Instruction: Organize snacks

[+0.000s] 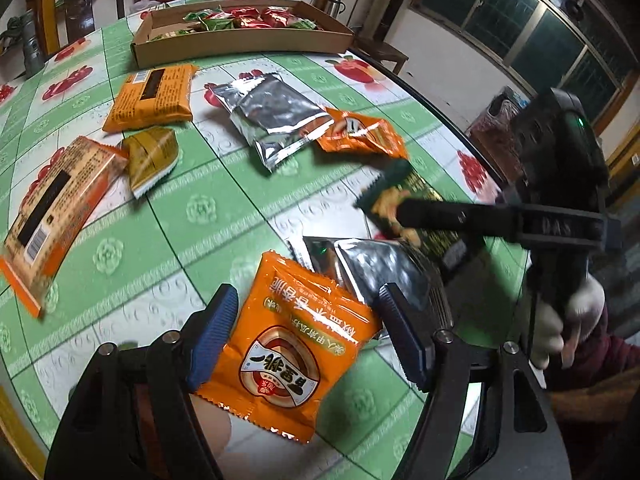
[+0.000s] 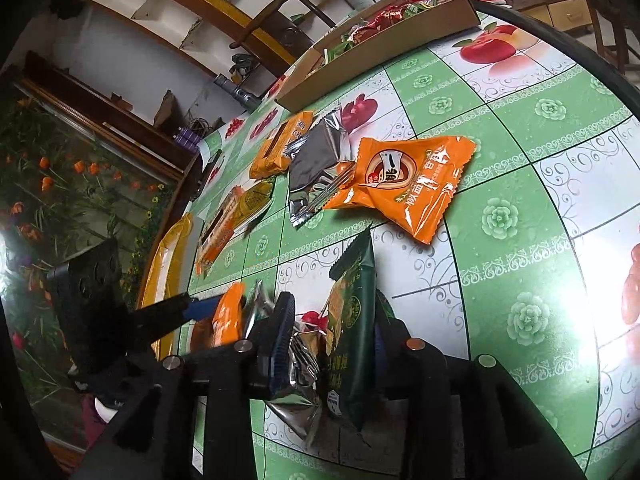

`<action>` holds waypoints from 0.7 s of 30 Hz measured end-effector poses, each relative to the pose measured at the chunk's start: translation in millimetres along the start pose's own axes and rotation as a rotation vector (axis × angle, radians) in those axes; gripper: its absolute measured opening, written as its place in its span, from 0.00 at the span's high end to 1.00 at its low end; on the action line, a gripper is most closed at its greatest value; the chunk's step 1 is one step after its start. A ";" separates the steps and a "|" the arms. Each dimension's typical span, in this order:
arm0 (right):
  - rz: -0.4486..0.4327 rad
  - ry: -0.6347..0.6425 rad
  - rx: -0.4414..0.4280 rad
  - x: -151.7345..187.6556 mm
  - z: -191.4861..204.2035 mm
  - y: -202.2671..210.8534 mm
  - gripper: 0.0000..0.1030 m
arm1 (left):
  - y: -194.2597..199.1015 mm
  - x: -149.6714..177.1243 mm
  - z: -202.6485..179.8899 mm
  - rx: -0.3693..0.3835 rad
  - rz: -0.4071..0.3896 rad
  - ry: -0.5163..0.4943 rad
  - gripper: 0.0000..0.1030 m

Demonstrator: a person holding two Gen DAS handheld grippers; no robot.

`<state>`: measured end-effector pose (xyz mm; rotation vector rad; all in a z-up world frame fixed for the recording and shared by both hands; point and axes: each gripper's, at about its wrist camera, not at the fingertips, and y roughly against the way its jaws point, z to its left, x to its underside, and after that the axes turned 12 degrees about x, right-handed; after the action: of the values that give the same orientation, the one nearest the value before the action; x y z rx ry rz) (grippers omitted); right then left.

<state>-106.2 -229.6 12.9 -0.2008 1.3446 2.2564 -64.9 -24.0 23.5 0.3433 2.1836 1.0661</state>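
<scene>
While Chinese print on the orange packet (image 1: 286, 354) lies upside down on the tabletop (image 1: 168, 216), the left hand-held gripper (image 1: 304, 334) straddles it, spread; the right hand-held gripper (image 2: 334, 334), tilted down, loosely brackets an upright green packet (image 2: 356, 320).

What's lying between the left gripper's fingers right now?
In the left wrist view, an orange snack packet lies on the tablecloth between the left gripper fingers, which do not press it.

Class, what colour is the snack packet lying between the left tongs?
Orange, with a brown and white round logo; the left wrist view shows it best.
</scene>
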 end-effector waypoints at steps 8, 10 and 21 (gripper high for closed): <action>-0.004 0.021 0.006 0.6 3.8 0.3 0.59 | 8.0 17.5 -10.3 -0.074 -0.018 -0.012 0.29; -0.005 0.024 0.006 0.3 4.7 0.1 0.59 | 10.7 23.5 -13.8 -0.082 -0.021 -0.018 0.30; -0.011 0.057 0.018 1.5 11.1 -0.9 0.53 | 29.3 57.1 -15.3 -0.042 -0.046 0.005 0.29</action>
<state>-105.7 -219.2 17.2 -0.2669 1.3892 2.2446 -119.0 13.7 26.8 0.2701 2.1598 1.0871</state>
